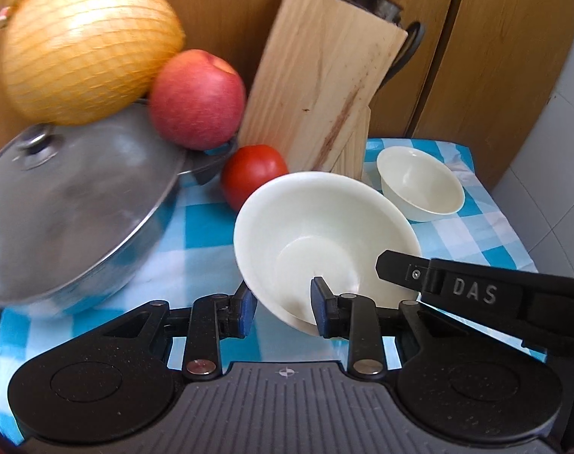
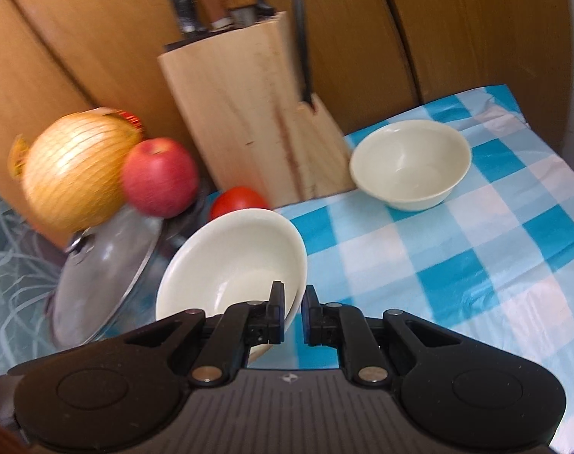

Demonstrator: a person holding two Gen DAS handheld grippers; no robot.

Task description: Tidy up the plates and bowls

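A cream bowl (image 1: pixel 325 234) is tilted above the blue checked cloth (image 1: pixel 200 234). My left gripper (image 1: pixel 283 302) has one finger outside its near rim and one inside, with a wide gap between them, so it looks open. My right gripper (image 2: pixel 292 310) is shut on the same bowl (image 2: pixel 234 261), pinching its right rim; its finger (image 1: pixel 400 268) shows in the left wrist view. A second cream bowl (image 1: pixel 419 183) stands upright on the cloth at the back right, also in the right wrist view (image 2: pixel 410 162).
A steel pot with lid (image 1: pixel 71 212) stands left. A netted pomelo (image 1: pixel 86 45) and an apple (image 1: pixel 198 100) rest on it. A tomato (image 1: pixel 251 172) and a wooden knife block (image 1: pixel 317 75) stand behind the held bowl. Wooden cabinet doors (image 2: pixel 457 19) close the back.
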